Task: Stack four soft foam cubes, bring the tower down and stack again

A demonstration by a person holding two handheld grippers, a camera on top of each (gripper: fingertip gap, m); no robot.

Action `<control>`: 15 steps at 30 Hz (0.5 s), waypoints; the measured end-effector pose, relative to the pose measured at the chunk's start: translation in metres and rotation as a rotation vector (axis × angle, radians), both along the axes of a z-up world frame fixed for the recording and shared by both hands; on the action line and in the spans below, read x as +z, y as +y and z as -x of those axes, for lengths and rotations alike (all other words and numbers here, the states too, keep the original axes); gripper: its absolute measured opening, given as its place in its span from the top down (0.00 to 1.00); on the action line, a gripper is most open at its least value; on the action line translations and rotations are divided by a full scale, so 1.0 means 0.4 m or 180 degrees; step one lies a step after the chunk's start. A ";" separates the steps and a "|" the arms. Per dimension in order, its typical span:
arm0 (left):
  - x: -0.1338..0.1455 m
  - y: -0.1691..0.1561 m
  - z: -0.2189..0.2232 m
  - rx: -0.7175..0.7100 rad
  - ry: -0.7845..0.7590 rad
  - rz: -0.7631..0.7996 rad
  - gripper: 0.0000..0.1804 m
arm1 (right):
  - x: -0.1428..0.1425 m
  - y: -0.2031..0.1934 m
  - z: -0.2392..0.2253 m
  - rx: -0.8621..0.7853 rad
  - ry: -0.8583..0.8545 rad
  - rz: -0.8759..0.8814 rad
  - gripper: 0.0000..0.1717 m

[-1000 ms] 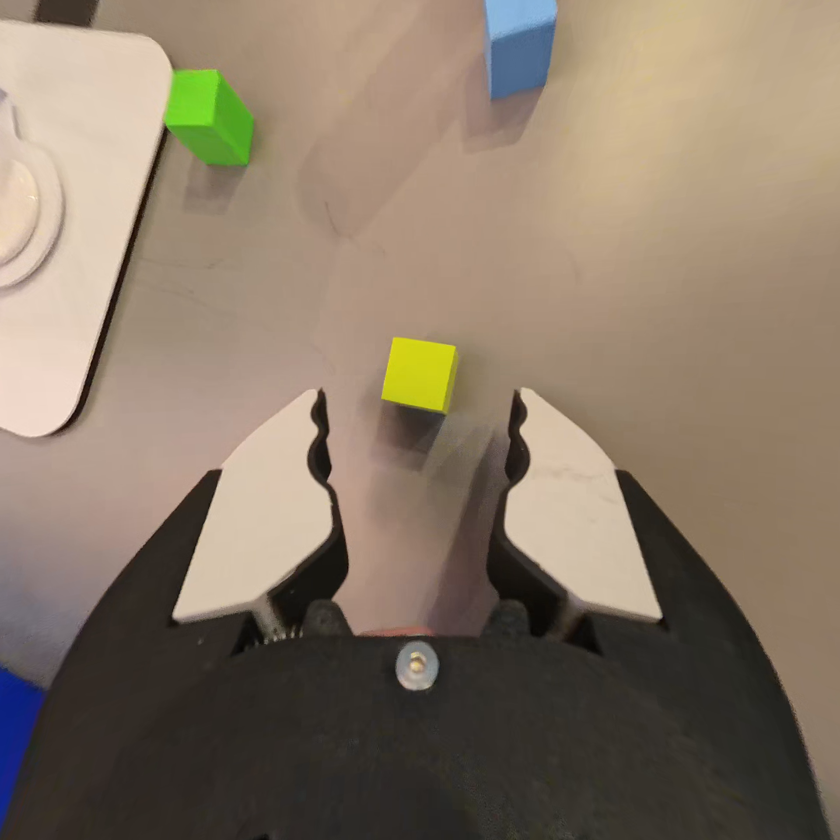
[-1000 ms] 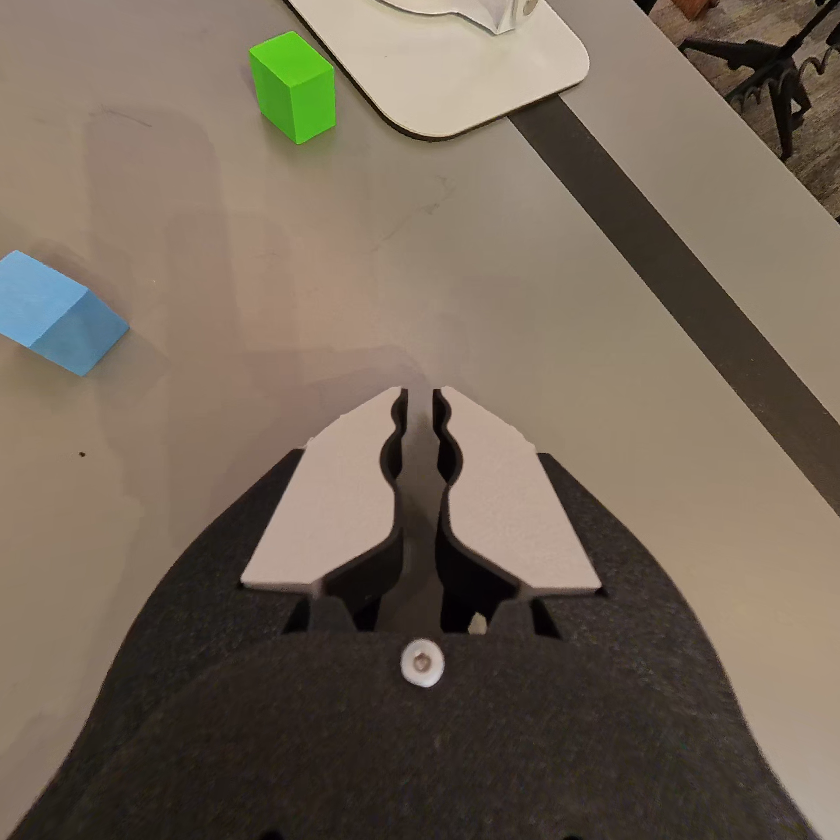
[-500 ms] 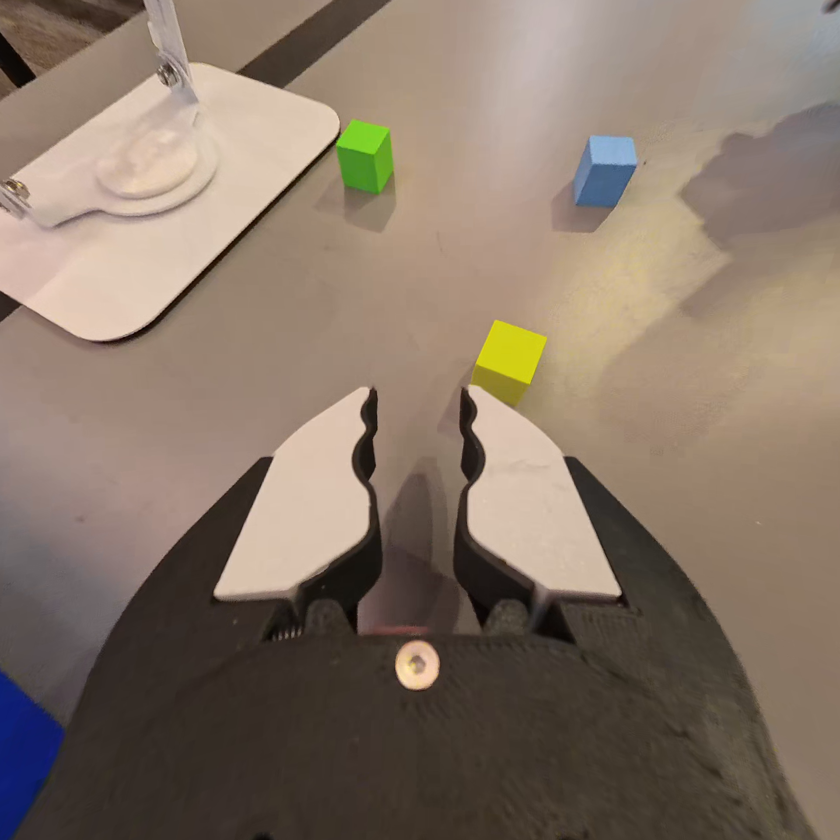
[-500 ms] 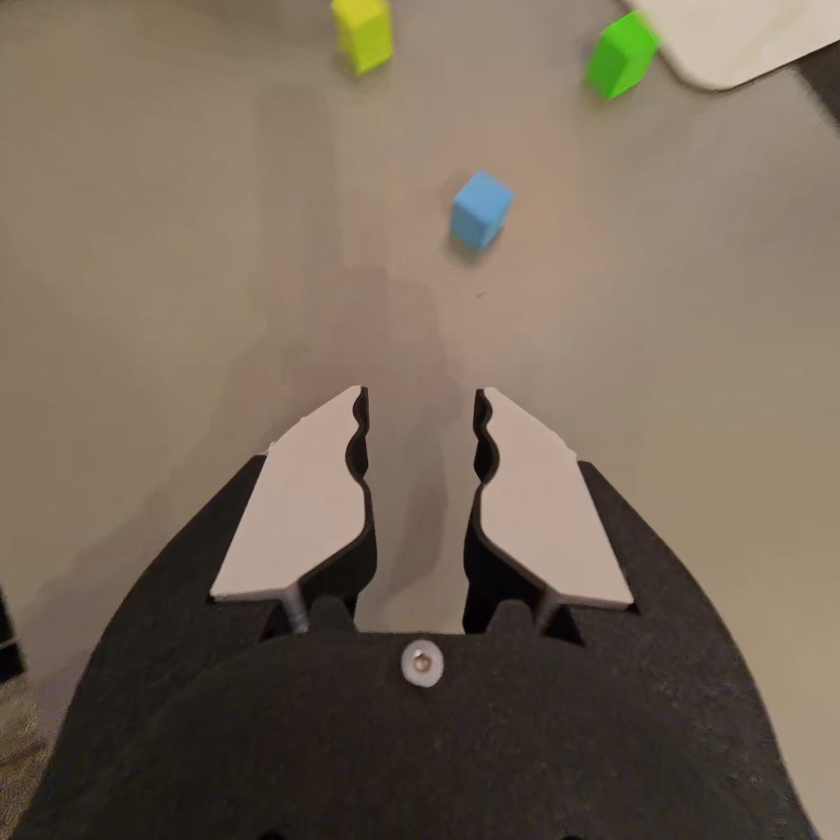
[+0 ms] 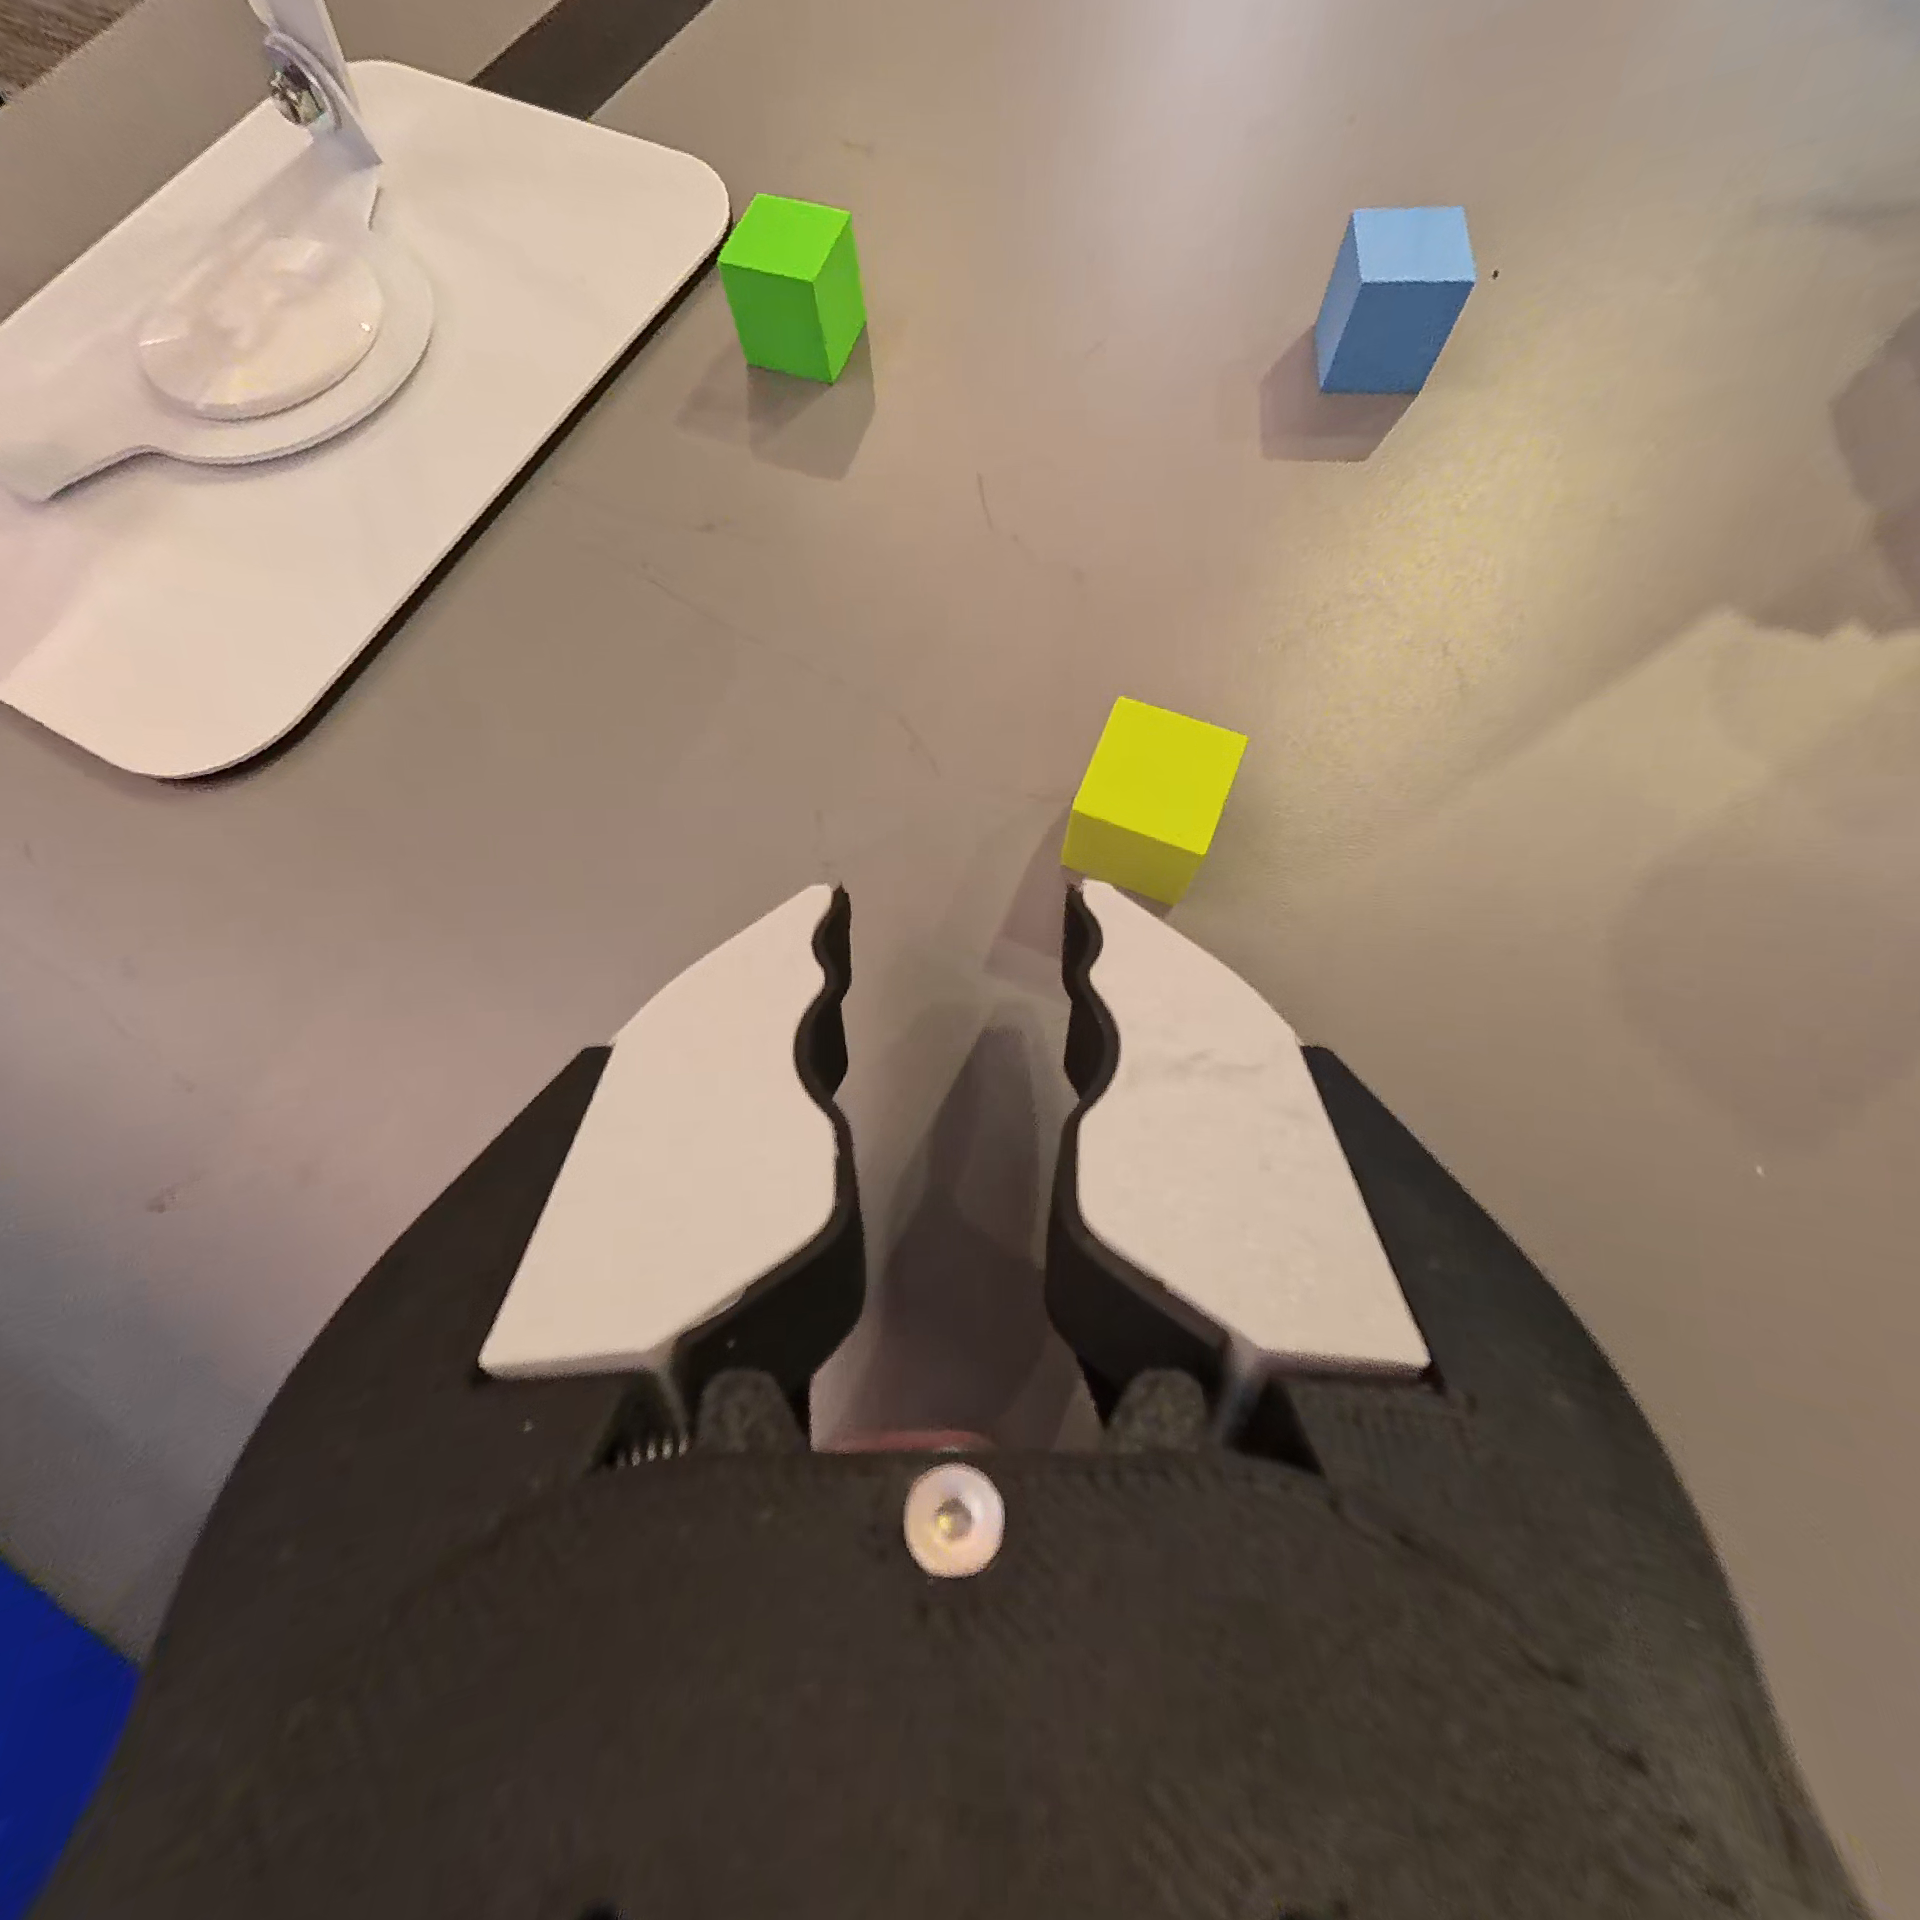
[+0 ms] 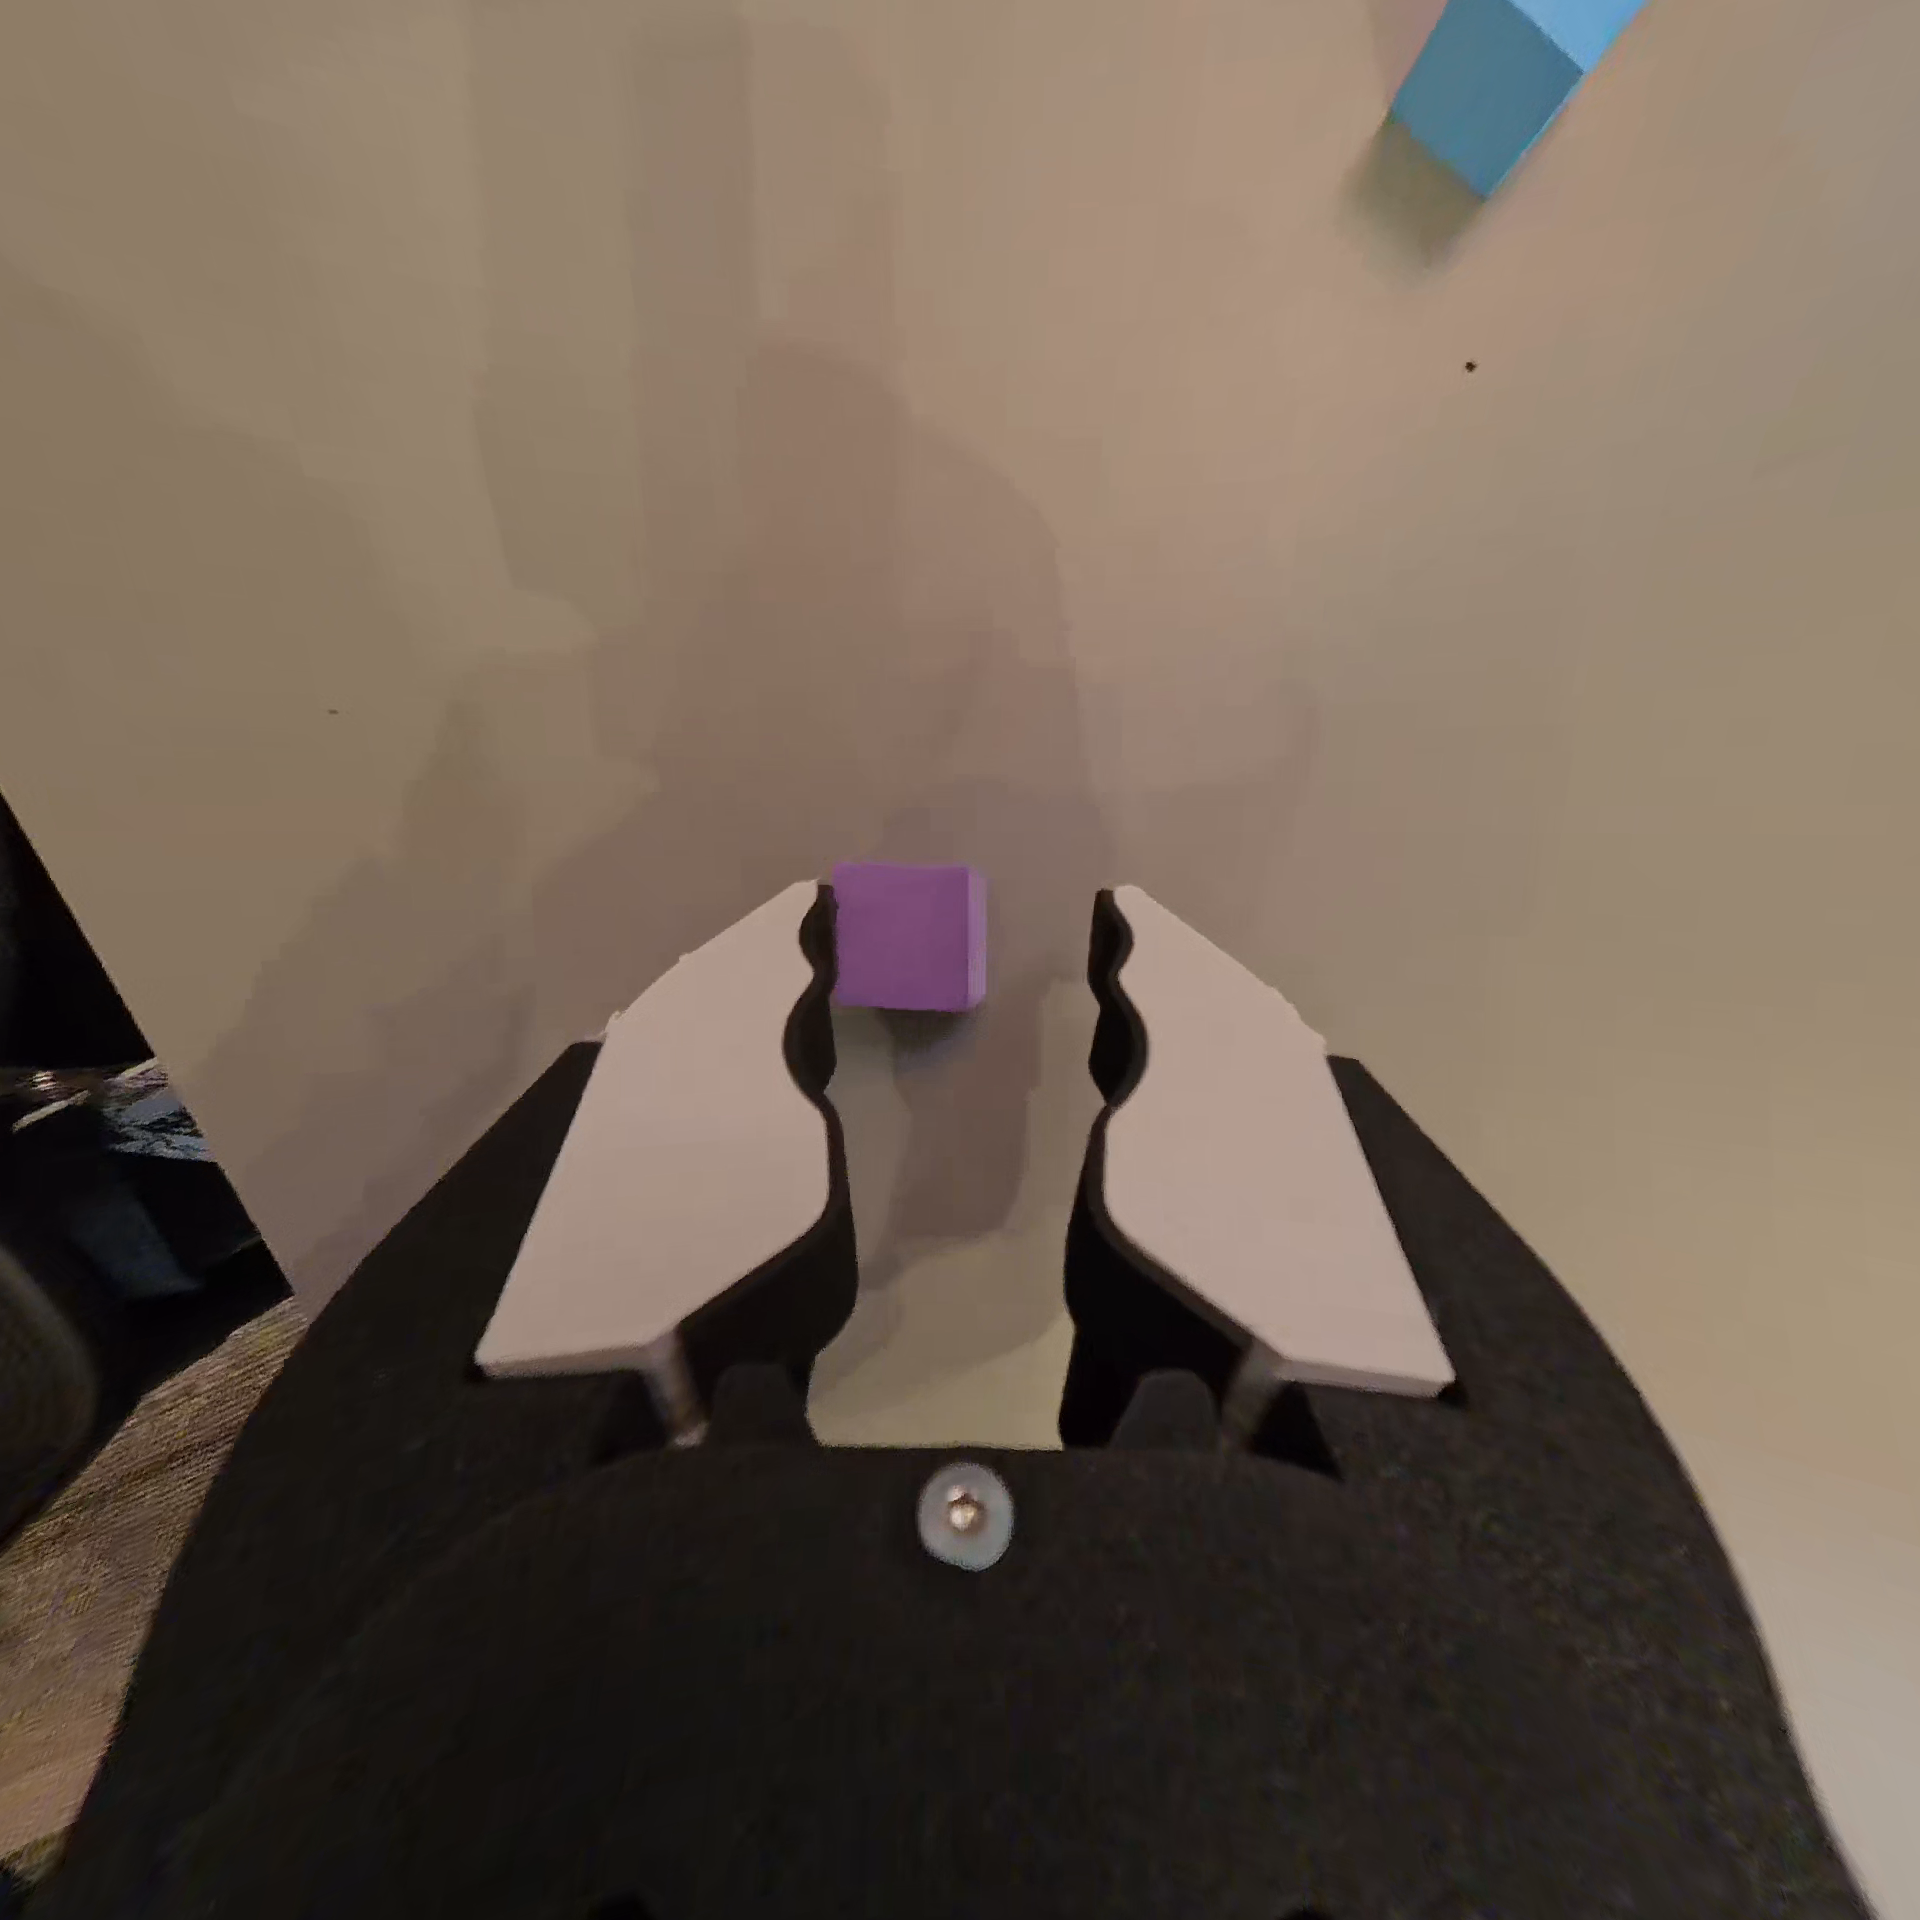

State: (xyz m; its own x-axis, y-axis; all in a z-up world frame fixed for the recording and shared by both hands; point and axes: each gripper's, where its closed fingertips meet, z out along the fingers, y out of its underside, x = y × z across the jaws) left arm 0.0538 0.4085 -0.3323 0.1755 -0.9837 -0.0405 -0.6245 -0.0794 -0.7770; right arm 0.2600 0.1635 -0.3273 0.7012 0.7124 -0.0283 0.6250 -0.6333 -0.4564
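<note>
Right wrist view alone showed a purple foam cube lying on the worktop between that gripper's jaws, which stood apart; the cube sat close against the left finger with a clear gap to the right one, so nothing was clamped. Far right, a light blue cube was cut by the frame edge. Left wrist view showed more: the left gripper, jaws apart and bare, with a yellow cube just beyond its right fingertip. Farther off stood a green cube beside a white stand base, and the light blue cube far right. A dark blue object showed at the near left corner.
</note>
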 end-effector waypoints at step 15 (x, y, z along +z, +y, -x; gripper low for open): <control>0.000 0.005 0.000 0.0030 -0.0008 0.0013 0.79 | 0.038 0.094 0.098 0.0360 -0.0031 -0.0170 0.84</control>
